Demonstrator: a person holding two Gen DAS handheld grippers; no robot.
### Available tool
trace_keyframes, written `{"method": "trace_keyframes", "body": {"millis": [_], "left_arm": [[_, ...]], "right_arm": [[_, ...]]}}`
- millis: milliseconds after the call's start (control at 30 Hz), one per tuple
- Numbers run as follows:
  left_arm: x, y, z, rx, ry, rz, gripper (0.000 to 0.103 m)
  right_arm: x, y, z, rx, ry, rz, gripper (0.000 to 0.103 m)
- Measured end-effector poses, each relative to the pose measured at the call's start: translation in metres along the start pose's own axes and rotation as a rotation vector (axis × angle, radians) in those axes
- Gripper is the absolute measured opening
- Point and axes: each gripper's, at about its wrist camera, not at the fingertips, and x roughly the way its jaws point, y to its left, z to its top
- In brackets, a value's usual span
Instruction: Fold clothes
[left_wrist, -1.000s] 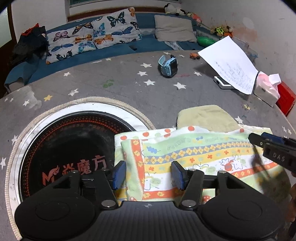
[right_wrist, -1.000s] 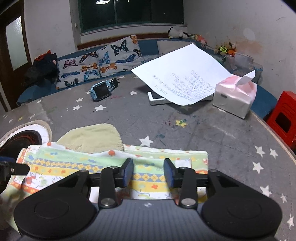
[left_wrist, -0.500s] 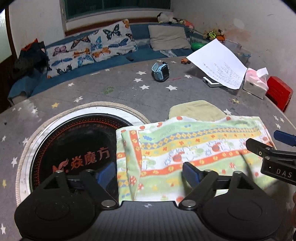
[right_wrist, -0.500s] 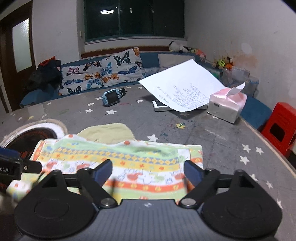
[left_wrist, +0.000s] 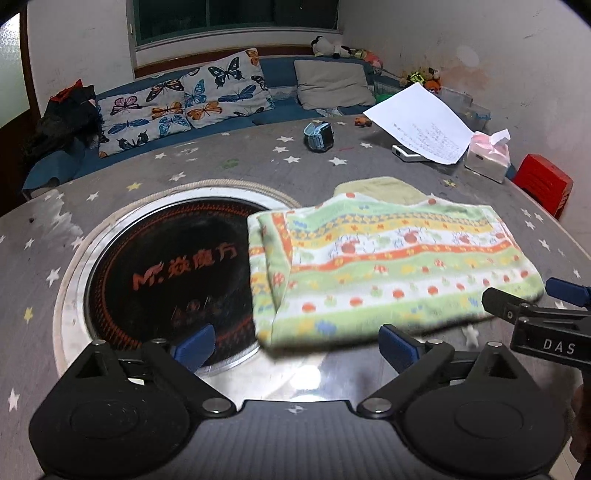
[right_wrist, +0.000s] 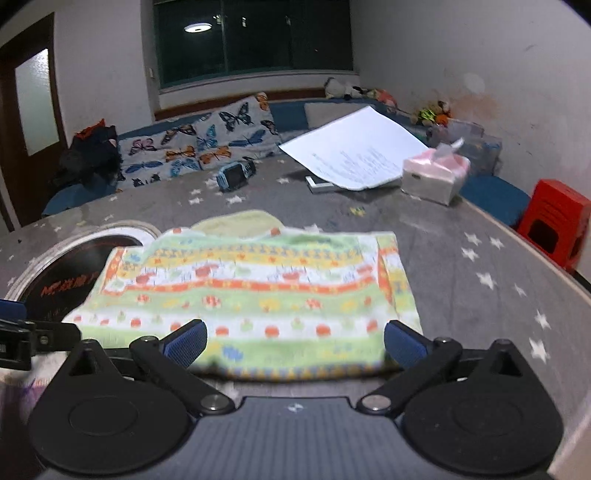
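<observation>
A folded patterned cloth with green, orange and yellow bands lies on the grey star-print table; it also shows in the right wrist view. A pale yellow cloth lies partly under its far edge. My left gripper is open and empty, just short of the cloth's near left corner. My right gripper is open and empty, at the cloth's near edge. The right gripper's fingers show at the right of the left wrist view.
A round black cooktop with a metal rim is set in the table under the cloth's left end. Farther back lie a blue watch, a paper sheet, a tissue box and a red stool.
Both grippers opened, let go of the cloth and drew back toward me. The cloth now lies flat, folded in half.
</observation>
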Motion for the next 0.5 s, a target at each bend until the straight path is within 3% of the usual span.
{"method": "trace_keyframes", "body": {"millis": [167, 500], "left_arm": [[-0.016, 0.003, -0.016, 0.006, -0.023, 0.007, 0.102], [-0.032, 0.003, -0.035, -0.006, -0.039, -0.007, 0.103]], "right_arm": [[-0.011, 0.001, -0.012, 0.038, 0.020, -0.027, 0.103], [-0.036, 0.015, -0.028, 0.009, -0.056, -0.058, 0.103]]}}
